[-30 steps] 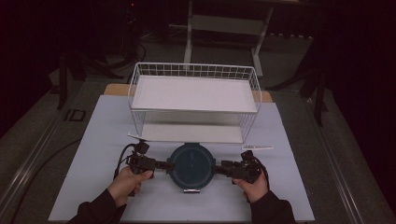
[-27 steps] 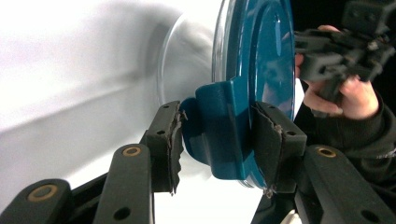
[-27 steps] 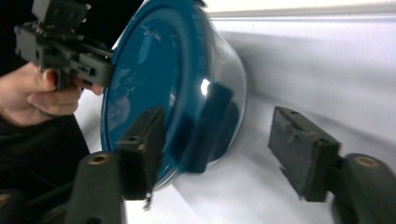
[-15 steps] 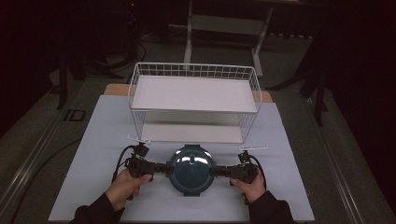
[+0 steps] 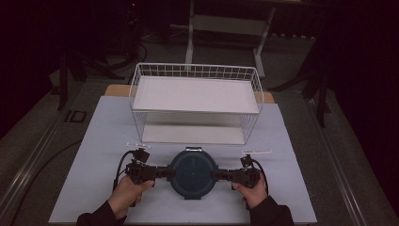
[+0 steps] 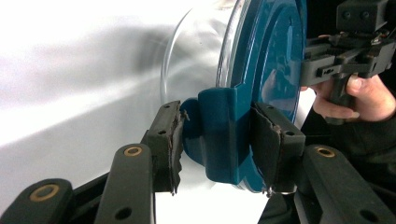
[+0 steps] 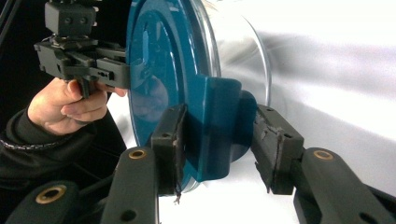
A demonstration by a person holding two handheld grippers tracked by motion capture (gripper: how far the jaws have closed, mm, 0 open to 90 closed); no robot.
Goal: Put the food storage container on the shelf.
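Fingers, left: left gripper point(image 5: 162, 173) has its black fingers point(image 6: 164, 140) clamped on a blue side latch tab of the round clear container with a dark blue lid point(image 5: 193, 173); in the left gripper view one pad sits on each face of the tab.
Fingers, right: right gripper point(image 5: 222, 175) straddles the opposite latch tab; its fingers point(image 7: 169, 140) have just been closing, the left pad touches the tab, and the right pad stands a little off it with a sliver of gap.
Container: lower centre of the high view, on the white surface point(image 5: 94, 141), between the two grippers, lid facing up.
Container wall: clear, seen below the blue lid in both gripper views.
Hands: left hand point(image 5: 127, 193) and right hand point(image 5: 251, 190) enter from the bottom edge in dark sleeves.
Rack: white wire two-tier shelf rack point(image 5: 195, 101) stands in the middle of the frame, just behind the container, apart from it.
Surroundings: dark floor around the surface.
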